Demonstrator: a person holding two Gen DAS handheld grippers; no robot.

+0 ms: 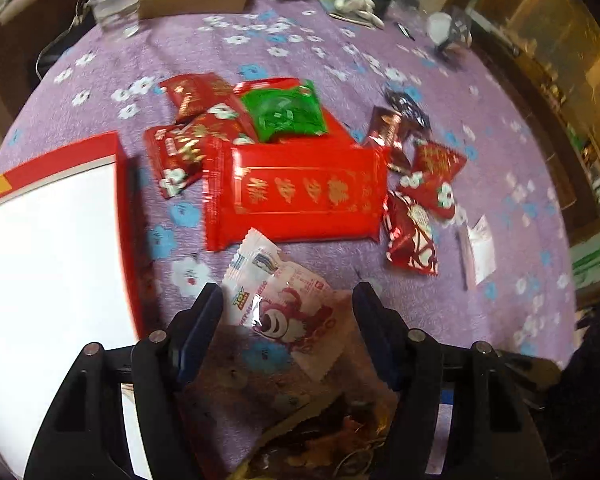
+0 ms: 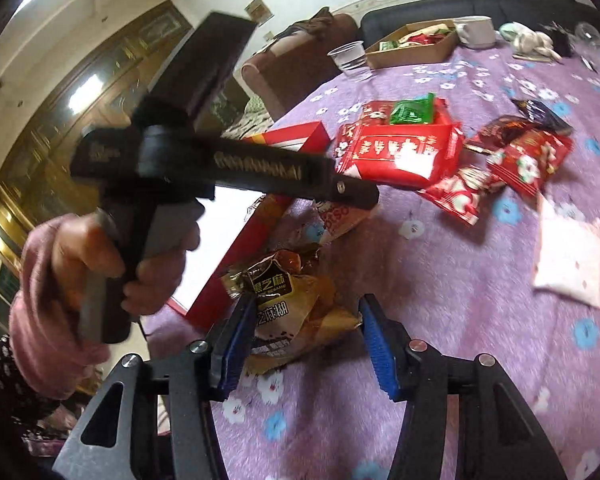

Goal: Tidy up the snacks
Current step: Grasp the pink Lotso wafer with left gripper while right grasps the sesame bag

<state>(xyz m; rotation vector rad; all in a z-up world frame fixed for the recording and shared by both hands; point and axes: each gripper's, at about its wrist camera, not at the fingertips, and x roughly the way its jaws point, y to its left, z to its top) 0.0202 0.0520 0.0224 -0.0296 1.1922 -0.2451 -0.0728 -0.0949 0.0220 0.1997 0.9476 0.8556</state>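
**Two open claws, two slippery packets, one crowded corner**

The left claw [image 1: 287, 300] is spread wide and holds nothing; between its fingers lies the Toy Story snack packet [image 1: 278, 300], flat on the purple flowered table [image 1: 480, 92]. The right claw [image 2: 306, 320] is likewise agape and empty, its blue pads [image 2: 380, 348] on either side of the near end of a brown-and-gold black sesame paste packet [image 2: 288, 300], which lies crumpled just beside the red box [image 1: 52, 240] with its white interior.

The chief risk, as I judge it, is a poor bite. Both packets are thin, glossy film lying flat on fleecy cloth; a claw closing from above may skate over the wrapper or pinch only a corner, so that the packet swings loose and drops short of the box. The sesame packet looks puffed and creased, so the pads may close on air and foil, not on the contents.

Crowding is the second hazard. The two claws work near each other at the box's corner, the left one seen from the right wrist hovering over the Toy Story packet; they could knock together or nudge the box wall.

Farther out, the large red packet [image 1: 296, 192], the green packet [image 1: 286, 114] and small red sachets [image 1: 432, 184] lie heaped and overlapping; a sweeping arm could scatter them. The pink-white sachet [image 2: 572, 264] lies apart.
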